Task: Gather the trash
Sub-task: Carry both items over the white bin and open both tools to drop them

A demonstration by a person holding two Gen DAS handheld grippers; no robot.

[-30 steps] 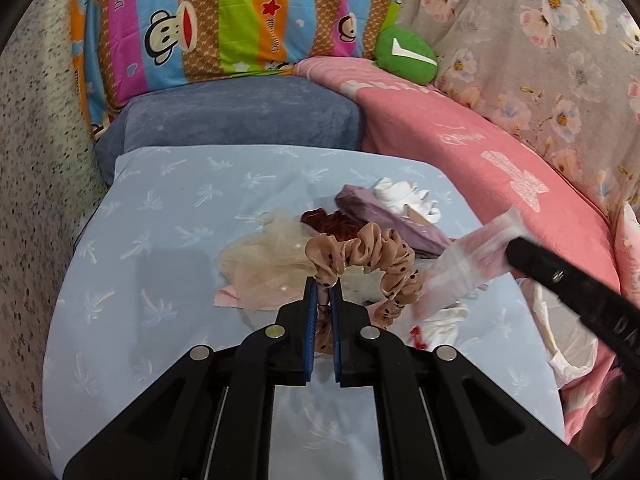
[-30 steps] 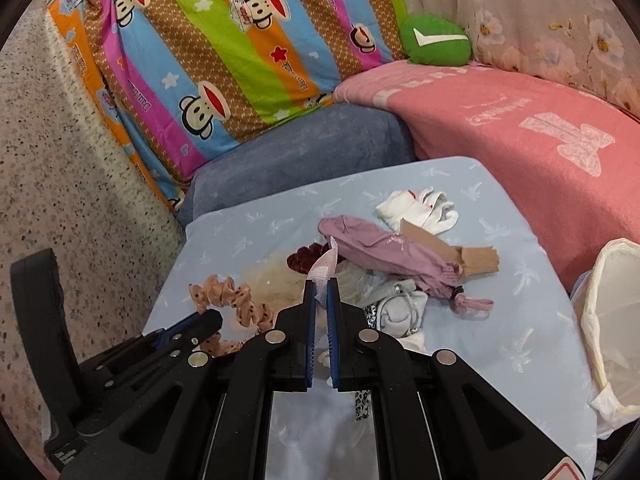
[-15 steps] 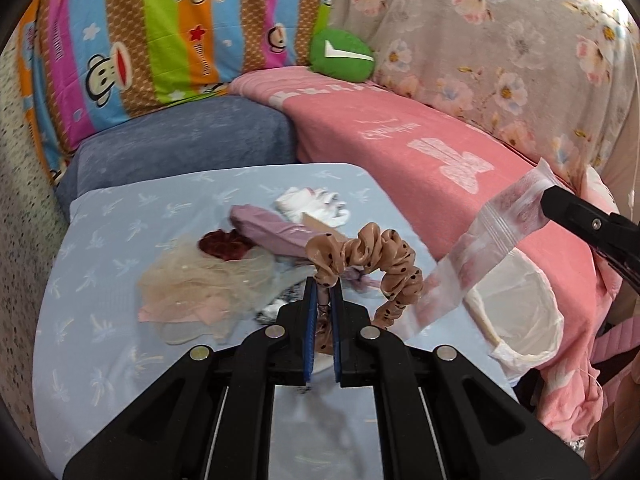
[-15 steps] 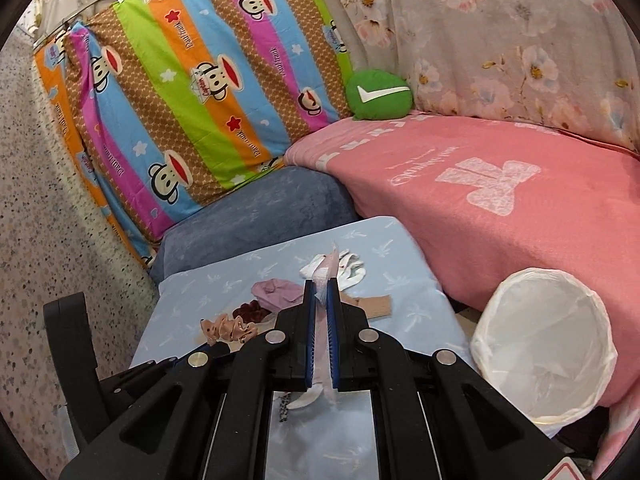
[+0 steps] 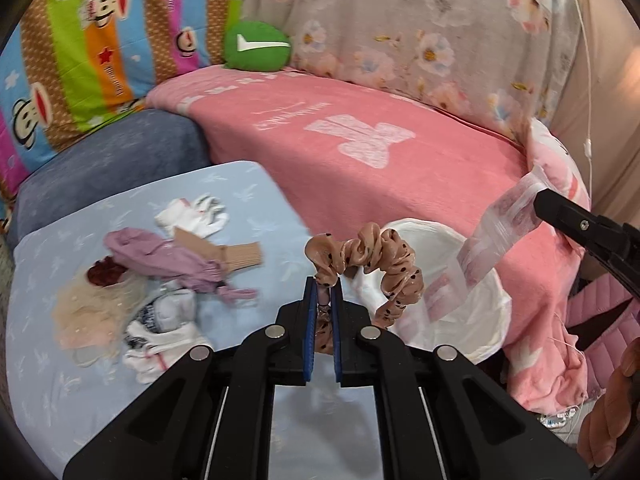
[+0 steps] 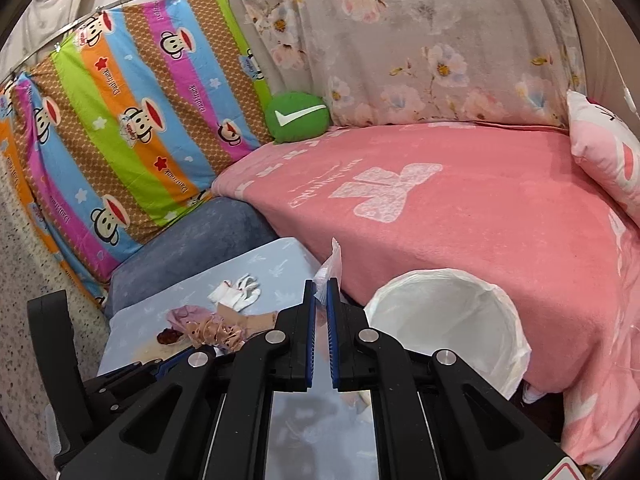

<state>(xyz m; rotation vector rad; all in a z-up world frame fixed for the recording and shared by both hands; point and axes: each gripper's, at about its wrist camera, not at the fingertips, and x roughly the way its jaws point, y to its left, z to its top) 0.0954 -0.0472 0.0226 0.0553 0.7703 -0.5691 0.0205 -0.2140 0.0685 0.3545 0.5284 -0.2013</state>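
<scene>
My left gripper (image 5: pixel 322 286) is shut on a tan dotted scrunchie (image 5: pixel 372 256) and holds it in the air at the near rim of a white-lined trash bin (image 5: pixel 480 320). My right gripper (image 6: pixel 321 286) is shut on a clear plastic wrapper (image 6: pixel 330 266). In the left wrist view the wrapper (image 5: pixel 480 244) hangs over the bin from the right gripper's black fingers (image 5: pixel 568 216). In the right wrist view the bin (image 6: pixel 448 320) sits just right of the fingers, and the scrunchie (image 6: pixel 216 330) shows at lower left.
A light blue table (image 5: pixel 80 392) carries a pile: purple cloth (image 5: pixel 168 256), white socks (image 5: pixel 192 212), beige mesh (image 5: pixel 88 312), tan sock (image 5: pixel 240 254). A pink-blanketed sofa (image 5: pixel 360 152) runs behind the bin, with a green cushion (image 5: pixel 256 46) and a grey-blue cushion (image 5: pixel 120 156).
Both grippers have lifted off the table and swung right toward the bin, carrying the scrunchie and the wrapper. The pile has shifted to the left of both views.
</scene>
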